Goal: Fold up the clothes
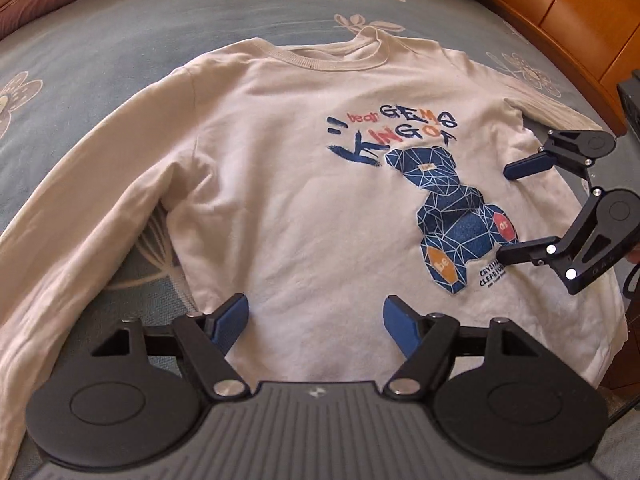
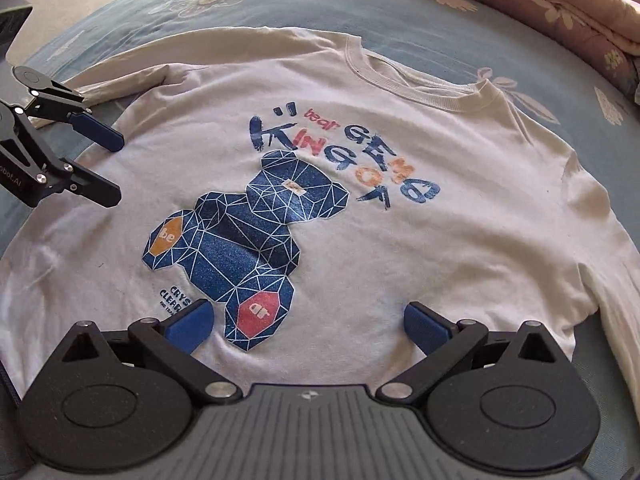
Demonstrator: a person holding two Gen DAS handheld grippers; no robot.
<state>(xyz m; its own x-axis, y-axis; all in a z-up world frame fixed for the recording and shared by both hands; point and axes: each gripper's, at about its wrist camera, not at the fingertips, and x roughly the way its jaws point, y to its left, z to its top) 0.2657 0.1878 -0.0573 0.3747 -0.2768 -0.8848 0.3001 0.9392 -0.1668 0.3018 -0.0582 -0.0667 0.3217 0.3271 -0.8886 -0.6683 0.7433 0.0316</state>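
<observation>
Sweatshirt [image 1: 288,184], cream, long-sleeved, lies spread flat and face up on the blue flowered bed [image 1: 120,40], its chest printed with a blue geometric bear [image 2: 248,248] under blue and red lettering. I see my left claw [image 1: 316,320] and right claw [image 2: 308,322] both gaping wide above it, holding nothing.

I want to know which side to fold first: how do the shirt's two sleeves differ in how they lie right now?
The sleeve by the left gripper is in full view, a long sleeve curving down across the bedspread. The sleeve by the right gripper is a short visible stretch, running off behind that gripper. Both are cream like the shirt, unfolded, and gripped by neither open gripper.
</observation>
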